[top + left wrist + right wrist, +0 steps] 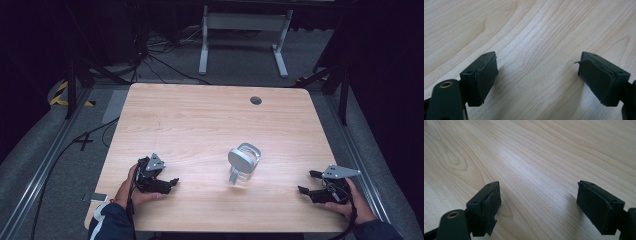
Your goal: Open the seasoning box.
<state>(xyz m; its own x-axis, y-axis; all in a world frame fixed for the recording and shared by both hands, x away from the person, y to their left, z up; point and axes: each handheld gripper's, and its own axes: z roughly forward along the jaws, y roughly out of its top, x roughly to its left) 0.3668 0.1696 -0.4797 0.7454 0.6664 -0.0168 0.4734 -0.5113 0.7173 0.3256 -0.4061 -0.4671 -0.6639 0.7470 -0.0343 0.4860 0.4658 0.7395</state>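
A pale wooden table (210,115) seen from above, with a person's forearms coming in from the near edge. Near the middle, slightly toward the right, sits a clear glass jar (244,166) tipped over on its side, its grey lid (239,160) facing the near left. It lies between the two hands and well apart from both, touched by neither.

The left gripper (172,183) rests low at the near left of the table, held in the left hand (131,192), pointing toward the jar. In the left gripper view its jaws stand wide apart, with bare wood grain between the pads (486,75).

The right gripper (306,182) sits at the near right edge in the right hand (350,202), also aimed inward at the jar. In the right gripper view its jaws are likewise spread, nothing between them.

Both tools flank the jar from opposite sides, apparently a ready stance: jaws parked open so either one can close in. With the jar on its side, one gripper would likely steady the glass while the other deals with the lid.

A small dark hole (256,100) marks the far side of the table.
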